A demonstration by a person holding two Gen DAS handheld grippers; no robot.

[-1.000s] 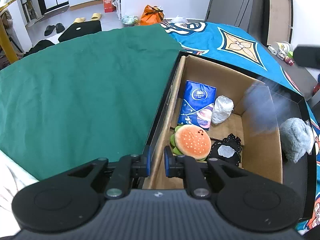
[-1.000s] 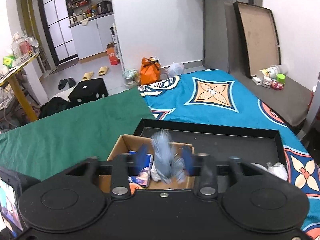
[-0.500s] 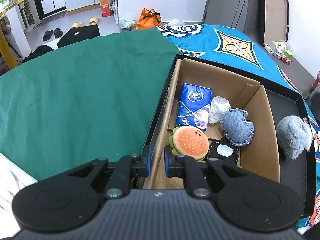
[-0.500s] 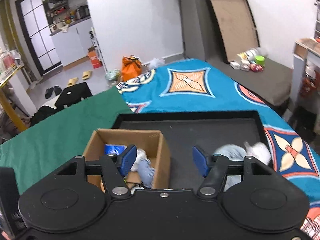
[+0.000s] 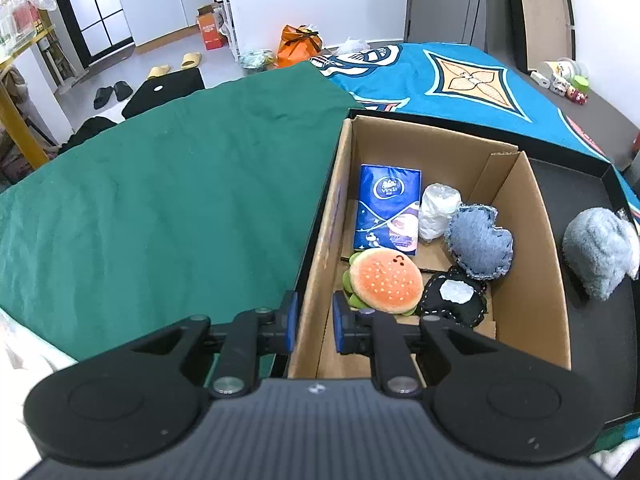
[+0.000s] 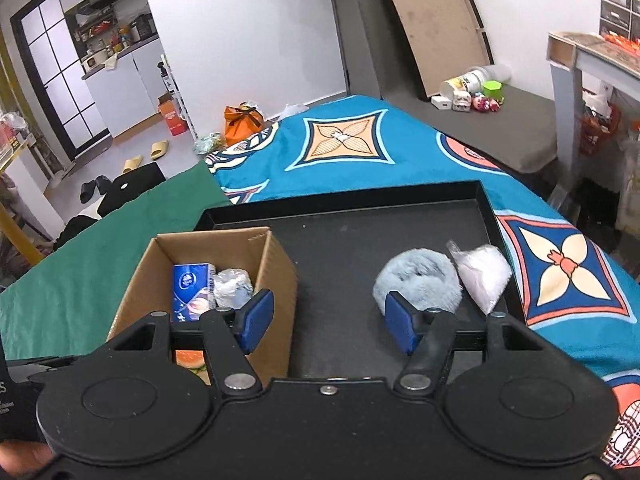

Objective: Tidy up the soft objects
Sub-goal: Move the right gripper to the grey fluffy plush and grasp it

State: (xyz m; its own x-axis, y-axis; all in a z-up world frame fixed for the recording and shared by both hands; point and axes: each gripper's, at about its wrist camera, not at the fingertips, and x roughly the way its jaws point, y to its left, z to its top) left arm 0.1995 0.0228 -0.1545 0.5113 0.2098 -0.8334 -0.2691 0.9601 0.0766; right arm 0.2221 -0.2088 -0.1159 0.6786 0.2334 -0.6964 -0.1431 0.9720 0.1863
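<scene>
Two claws: left (image 5: 313, 322) opening astride box wall (image 5: 320, 248); right (image 6: 329, 322) apart before fluffy grey plush (image 6: 420, 282).

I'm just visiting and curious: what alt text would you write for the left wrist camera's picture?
An open cardboard box in a black tray holds a blue tissue pack, hamburger plush, denim heart cushion and other soft items. The left gripper straddles the box's near wall, jaws opening; a grey fluffy toy lies outside.
</scene>
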